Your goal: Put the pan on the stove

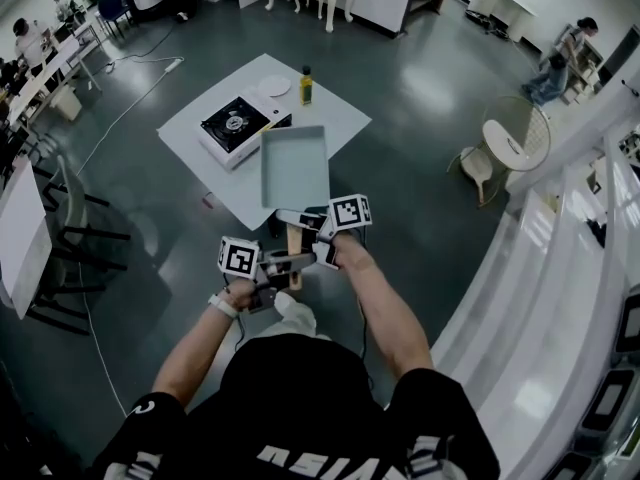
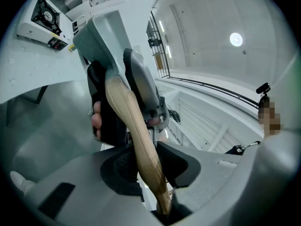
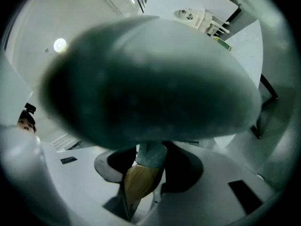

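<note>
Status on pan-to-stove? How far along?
Done: the pan is picked up, with both grippers on its wooden handle.
In hand: the left gripper grips the handle's end and the right gripper grips nearer the pan body, holding the pan over the table's near corner.
Left: the stove burner is bare. The pan has to go over it and be set down.

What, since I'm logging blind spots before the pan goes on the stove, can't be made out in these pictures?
Head view: the stove is too small to show its knob setting or any flame.
Head view: the bottle label is too small to read.
Right gripper view: the pan, blurred against the lens, hides the stove.
</note>
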Available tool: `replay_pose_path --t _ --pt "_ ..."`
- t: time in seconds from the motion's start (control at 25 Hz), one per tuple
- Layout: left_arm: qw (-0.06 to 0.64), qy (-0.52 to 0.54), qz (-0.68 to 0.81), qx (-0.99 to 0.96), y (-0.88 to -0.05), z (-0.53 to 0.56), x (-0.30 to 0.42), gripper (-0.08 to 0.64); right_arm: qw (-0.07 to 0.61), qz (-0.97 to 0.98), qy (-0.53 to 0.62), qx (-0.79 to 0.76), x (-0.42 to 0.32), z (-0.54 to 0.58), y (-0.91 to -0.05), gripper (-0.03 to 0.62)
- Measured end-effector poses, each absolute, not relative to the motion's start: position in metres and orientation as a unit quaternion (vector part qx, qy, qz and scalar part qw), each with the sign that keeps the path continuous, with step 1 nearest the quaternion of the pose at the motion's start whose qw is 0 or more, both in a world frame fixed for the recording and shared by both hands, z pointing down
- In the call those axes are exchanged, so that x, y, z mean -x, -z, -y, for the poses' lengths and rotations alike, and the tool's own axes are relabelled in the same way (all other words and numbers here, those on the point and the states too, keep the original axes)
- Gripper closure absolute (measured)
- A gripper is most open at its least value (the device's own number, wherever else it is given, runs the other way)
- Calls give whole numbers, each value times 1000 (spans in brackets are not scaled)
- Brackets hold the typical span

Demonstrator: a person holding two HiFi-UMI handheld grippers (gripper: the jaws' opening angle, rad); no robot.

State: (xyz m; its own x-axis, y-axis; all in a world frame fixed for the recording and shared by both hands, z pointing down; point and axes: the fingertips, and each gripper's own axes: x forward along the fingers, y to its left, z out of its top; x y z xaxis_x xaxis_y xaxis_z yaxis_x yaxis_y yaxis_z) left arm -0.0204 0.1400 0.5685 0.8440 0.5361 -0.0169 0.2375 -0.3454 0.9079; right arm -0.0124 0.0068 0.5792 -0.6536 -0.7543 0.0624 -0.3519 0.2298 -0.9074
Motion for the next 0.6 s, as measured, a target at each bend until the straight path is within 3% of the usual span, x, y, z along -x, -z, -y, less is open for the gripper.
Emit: replay_pose_path --t 0.6 --pt "520 -146 -234 -808 -566 -62 -21 466 208 -764 497 355 -28 71 -572 434"
